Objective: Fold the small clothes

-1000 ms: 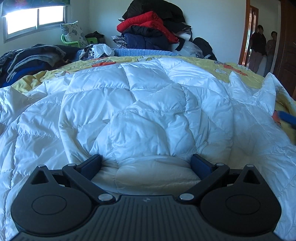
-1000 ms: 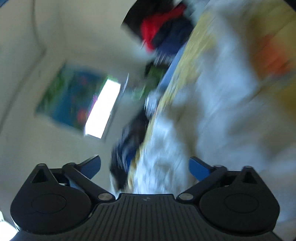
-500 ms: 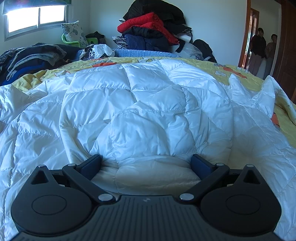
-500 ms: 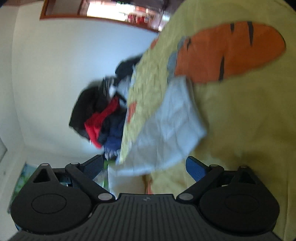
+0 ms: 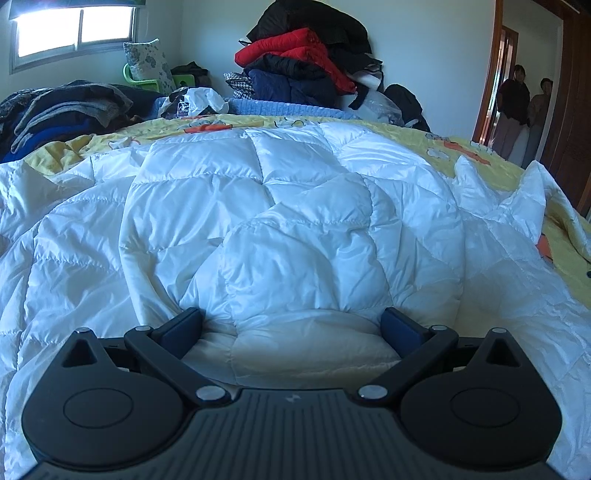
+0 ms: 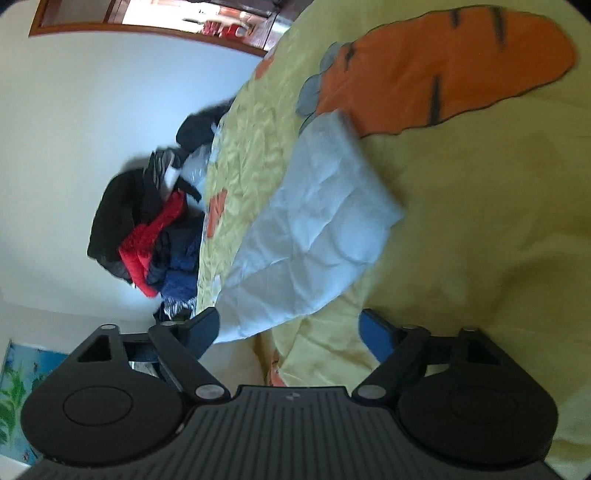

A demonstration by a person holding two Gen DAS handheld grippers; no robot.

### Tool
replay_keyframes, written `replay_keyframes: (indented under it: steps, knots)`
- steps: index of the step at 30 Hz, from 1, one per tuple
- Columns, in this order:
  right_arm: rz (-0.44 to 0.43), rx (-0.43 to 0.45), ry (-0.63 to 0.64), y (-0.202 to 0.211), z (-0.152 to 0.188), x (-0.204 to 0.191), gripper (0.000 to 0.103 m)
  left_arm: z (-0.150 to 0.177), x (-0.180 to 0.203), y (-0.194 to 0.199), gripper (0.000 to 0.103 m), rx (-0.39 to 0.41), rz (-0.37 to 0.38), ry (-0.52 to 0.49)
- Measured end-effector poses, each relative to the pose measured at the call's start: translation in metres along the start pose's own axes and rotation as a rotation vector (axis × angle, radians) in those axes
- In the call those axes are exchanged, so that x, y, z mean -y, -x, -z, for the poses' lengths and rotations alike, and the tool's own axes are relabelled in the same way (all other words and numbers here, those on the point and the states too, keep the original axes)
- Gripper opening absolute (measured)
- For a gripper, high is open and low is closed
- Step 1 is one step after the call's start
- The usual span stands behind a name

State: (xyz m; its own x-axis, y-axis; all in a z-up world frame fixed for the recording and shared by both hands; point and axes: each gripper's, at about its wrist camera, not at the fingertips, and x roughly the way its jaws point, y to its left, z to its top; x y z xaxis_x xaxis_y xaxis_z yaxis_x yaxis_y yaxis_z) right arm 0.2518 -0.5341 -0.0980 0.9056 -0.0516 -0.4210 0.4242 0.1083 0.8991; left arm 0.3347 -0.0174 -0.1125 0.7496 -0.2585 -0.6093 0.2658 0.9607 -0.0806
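Nearest in the left wrist view, the left gripper (image 5: 291, 325) rests low against the white quilted puffer garment (image 5: 295, 221), its jaws spread wide with a soft bulge of the padding sitting between them but not pinched. In the right wrist view the right gripper (image 6: 290, 326) is rolled on its side above the bed, jaws likewise wide apart and empty; the loose end of the same white garment (image 6: 314, 229), probably a sleeve or hem, lies just ahead of them.

The step in hand looks like taking hold of the garment's edges to make a fold. To do it well, each gripper should bite a thin seam or edge, not the puffy middle, since slick shiny fabric over loft tends to slip out of a shallow pinch. The right gripper would need to level out and come down onto the flat end before closing.

The garment is glossy, creased and stitched into plump cells, spread across the yellow bedspread with orange carrot prints (image 6: 461, 258), which is matte and wrinkled. Farther back sit a heap of dark, red and navy jackets (image 5: 303, 70) against the wall, a pile of dark clothes (image 5: 62, 110) to the left, and a bright window (image 5: 74, 33).
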Motion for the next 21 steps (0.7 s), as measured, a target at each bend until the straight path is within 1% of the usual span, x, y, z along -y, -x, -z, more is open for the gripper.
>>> replay_keyframes:
  steps: [2,3,5,6,7,8,9,10,12,14,15,17,19,21]
  knots:
    - [0.018,0.032,0.029,-0.007,-0.003,-0.007,0.087,0.0,-0.001,0.0,0.103,0.002,0.003,0.005]
    - [0.016,0.057,0.039,-0.01,-0.008,-0.01,0.085,0.0,-0.001,0.0,0.103,0.004,0.004,0.007]
    - [0.042,0.129,0.051,-0.014,-0.017,-0.012,0.072,0.001,-0.001,0.0,0.103,0.005,0.004,0.008]
    - [0.046,0.146,0.034,-0.012,-0.021,-0.008,0.062,0.001,-0.001,0.0,0.103,0.005,0.005,0.009]
    - [0.048,0.155,0.014,-0.017,-0.025,-0.005,0.047,0.001,-0.001,0.0,0.103,0.005,0.005,0.009]
    - [0.062,0.164,-0.005,-0.018,-0.027,-0.002,0.038,0.001,-0.001,0.0,0.103,0.005,0.005,0.009]
    - [0.073,0.168,-0.016,-0.019,-0.029,0.002,0.02,0.001,-0.001,0.001,0.103,0.006,0.007,0.01]
    - [0.071,0.175,-0.008,-0.019,-0.029,0.006,0.014,0.001,-0.001,0.001,0.103,0.006,0.008,0.012]
    - [0.065,0.209,0.077,-0.019,-0.031,0.005,0.012,0.001,-0.001,0.001,0.103,0.008,0.009,0.015]
    - [0.089,0.239,0.196,-0.019,-0.036,-0.008,0.011,0.001,-0.001,0.002,0.103,0.011,0.014,0.019]
    - [0.082,0.245,0.238,-0.018,-0.039,-0.018,0.011,0.001,-0.002,0.002,0.103,0.014,0.017,0.024]
    - [0.037,0.243,0.318,-0.014,-0.041,-0.042,0.011,0.0,-0.003,0.007,0.103,0.024,0.018,0.032]
    - [-0.032,0.235,0.465,-0.005,-0.031,-0.081,0.011,-0.003,-0.006,0.021,0.103,0.043,0.023,0.065]
    - [-0.107,0.217,0.639,0.004,-0.009,-0.121,0.011,-0.008,-0.014,0.043,0.103,0.088,0.05,0.134]
